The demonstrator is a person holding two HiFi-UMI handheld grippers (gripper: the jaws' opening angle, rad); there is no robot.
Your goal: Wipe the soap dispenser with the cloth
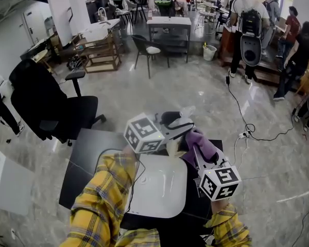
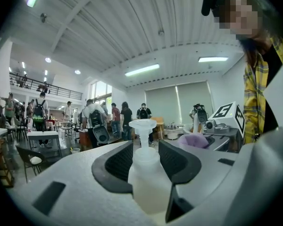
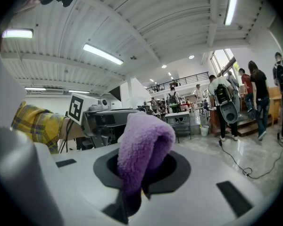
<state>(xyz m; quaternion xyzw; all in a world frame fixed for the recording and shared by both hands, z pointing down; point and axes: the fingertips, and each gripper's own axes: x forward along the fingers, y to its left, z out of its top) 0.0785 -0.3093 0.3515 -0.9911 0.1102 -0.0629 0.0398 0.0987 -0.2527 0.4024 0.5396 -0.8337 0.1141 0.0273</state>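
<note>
The left claw (image 2: 146, 150) is clenched on the translucent soap dispenser (image 2: 142, 180). The dispenser stands upright between the pads, pump uppermost, and is held over the far side of the dark bench (image 1: 87, 148). Just to its right, the right claw (image 3: 142, 167) is clamped on a folded purple cloth (image 3: 144, 138); whether the cloth touches the dispenser cannot be confirmed.

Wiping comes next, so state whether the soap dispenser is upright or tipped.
Upright: the soap dispenser stands pump up between the fingers of the left gripper.
</note>
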